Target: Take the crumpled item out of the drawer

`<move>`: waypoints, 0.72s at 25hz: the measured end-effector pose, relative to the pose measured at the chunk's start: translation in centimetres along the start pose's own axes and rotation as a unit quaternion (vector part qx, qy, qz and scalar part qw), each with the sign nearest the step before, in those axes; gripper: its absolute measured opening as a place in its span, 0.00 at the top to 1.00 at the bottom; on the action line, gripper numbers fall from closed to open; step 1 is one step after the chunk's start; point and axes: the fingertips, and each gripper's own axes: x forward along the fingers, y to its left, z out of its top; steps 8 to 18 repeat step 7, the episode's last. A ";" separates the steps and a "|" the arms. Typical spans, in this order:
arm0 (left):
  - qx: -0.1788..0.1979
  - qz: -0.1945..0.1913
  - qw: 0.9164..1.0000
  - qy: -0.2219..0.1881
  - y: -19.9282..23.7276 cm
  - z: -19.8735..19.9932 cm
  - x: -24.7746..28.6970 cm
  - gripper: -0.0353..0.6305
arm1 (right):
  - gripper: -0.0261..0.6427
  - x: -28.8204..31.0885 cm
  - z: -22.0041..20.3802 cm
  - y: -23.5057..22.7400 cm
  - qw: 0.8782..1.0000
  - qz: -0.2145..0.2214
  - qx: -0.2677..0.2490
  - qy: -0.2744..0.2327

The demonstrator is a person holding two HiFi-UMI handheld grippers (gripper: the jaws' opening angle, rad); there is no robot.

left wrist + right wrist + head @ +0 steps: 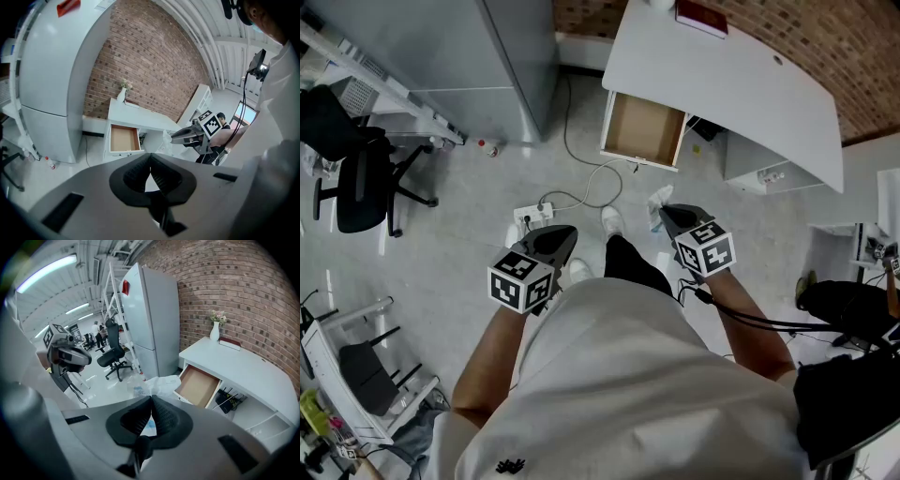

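Note:
The wooden drawer [645, 129] under the white desk [741, 80] stands pulled out, and its bottom is bare. My right gripper [665, 212] hangs over the floor in front of it, shut on a crumpled white wrapper with blue print [658, 198]. In the right gripper view the wrapper [157, 383] bulges out past the closed jaws [151, 403], with the drawer [199, 386] behind it. My left gripper [566, 234] is level with the right one, to its left, shut and holding nothing [150, 167]. The left gripper view shows the right gripper [183, 135] with the wrapper [168, 137].
A tall grey cabinet [478, 66] stands left of the desk. A black office chair [356, 178] is at the far left. A power strip [533, 215] and its cable [591, 183] lie on the floor near the person's feet. A red book [701, 17] rests on the desk.

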 end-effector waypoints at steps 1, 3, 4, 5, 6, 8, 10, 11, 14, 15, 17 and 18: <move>-0.002 0.001 1.000 0.000 0.2 0.3 0.3 0.91 | 0.92 0.3 0.4 -0.5 1.000 0.001 -0.001 0.001; -0.005 0.003 1.000 0.002 0.9 1.0 1.2 0.91 | 0.92 1.1 1.2 -1.7 1.000 0.002 -0.002 0.002; -0.006 0.004 1.000 0.003 1.4 1.4 1.7 0.91 | 0.92 1.5 1.6 -2.3 1.000 0.003 -0.003 0.002; -0.007 0.005 1.000 0.003 1.8 1.9 2.3 0.91 | 0.92 2.0 2.1 -3.0 1.000 0.003 -0.004 0.002; -0.008 0.006 1.000 0.004 2.3 2.4 2.8 0.91 | 0.92 2.4 2.6 -3.7 1.000 0.004 -0.005 0.002; -0.008 0.007 1.000 0.004 2.7 3.0 3.4 0.91 | 0.92 2.9 3.1 -4.4 1.000 0.004 -0.006 0.002; -0.008 0.007 1.000 0.004 2.7 3.0 3.4 0.91 | 0.92 2.9 3.1 -4.4 1.000 0.004 -0.006 0.002; -0.008 0.007 1.000 0.004 2.7 3.0 3.4 0.91 | 0.92 2.9 3.1 -4.4 1.000 0.004 -0.006 0.002; -0.008 0.007 1.000 0.004 2.7 3.0 3.4 0.91 | 0.92 2.9 3.1 -4.4 1.000 0.004 -0.006 0.002; -0.008 0.007 1.000 0.004 2.7 3.0 3.4 0.91 | 0.92 2.9 3.1 -4.4 1.000 0.004 -0.006 0.002; -0.008 0.007 1.000 0.004 2.7 3.0 3.4 0.91 | 0.92 2.9 3.1 -4.4 1.000 0.004 -0.006 0.002; -0.008 0.007 1.000 0.004 2.7 3.0 3.4 0.91 | 0.92 2.9 3.1 -4.4 1.000 0.004 -0.006 0.002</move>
